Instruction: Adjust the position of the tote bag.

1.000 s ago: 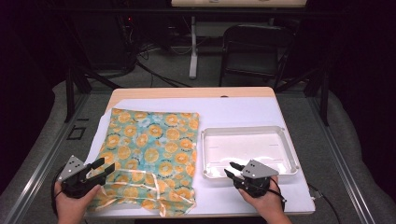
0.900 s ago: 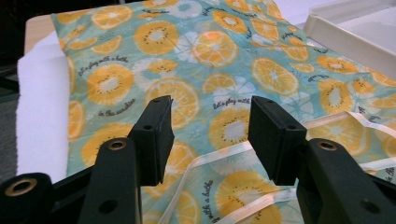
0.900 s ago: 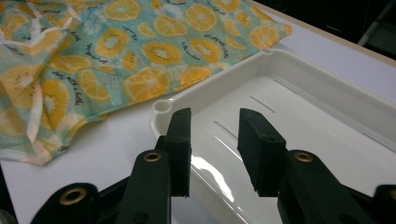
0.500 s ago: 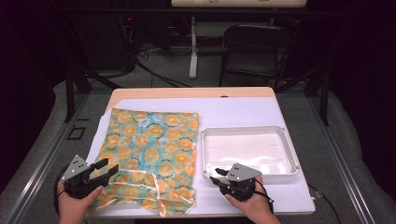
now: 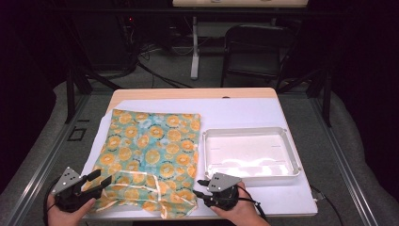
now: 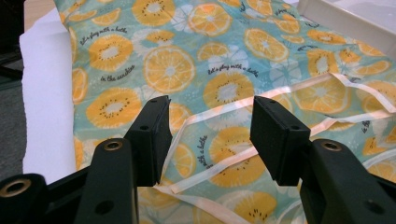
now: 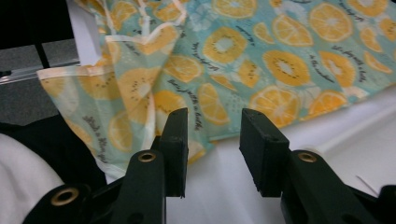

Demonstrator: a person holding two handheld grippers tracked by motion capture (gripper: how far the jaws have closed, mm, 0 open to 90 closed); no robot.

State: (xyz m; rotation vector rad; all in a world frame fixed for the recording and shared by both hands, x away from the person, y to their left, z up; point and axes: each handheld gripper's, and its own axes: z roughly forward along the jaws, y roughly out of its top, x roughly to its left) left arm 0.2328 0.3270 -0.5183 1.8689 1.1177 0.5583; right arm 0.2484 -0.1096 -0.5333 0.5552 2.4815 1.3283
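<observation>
A: While both hands sit at the near edge of the counter [image 5: 244,101], where does the work stand?

B: Approach step, by my reading. Left gripper [image 5: 106,181] hovers over the near left corner of the fruit-print cloth [image 5: 150,150], jaws parted, nothing between the pads; in the left gripper view a pale hem strip [image 6: 243,158] lies under the gap. Right gripper [image 5: 200,187] points left at the rumpled near right corner [image 7: 140,88], jaws wide, not on the fabric; they have just been opening further.

A: And the cloth itself?

B: Spread flat on the left half of the white sheet [image 5: 235,115], near edge folded over and wrinkled, hanging a little past the counter's near edge. White tray [image 5: 291,162] just right of it, empty.

A: Next move?

B: Likely each gripper must drop onto its corner and pinch a single layer at the hem. The fold is loose; catching two layers looks like the risk.

A: Change since the earlier frames?

B: Right hand has slid left, from in front of the tray to the cloth's corner. Left hand has edged slightly right. Cloth and tray unmoved.
</observation>
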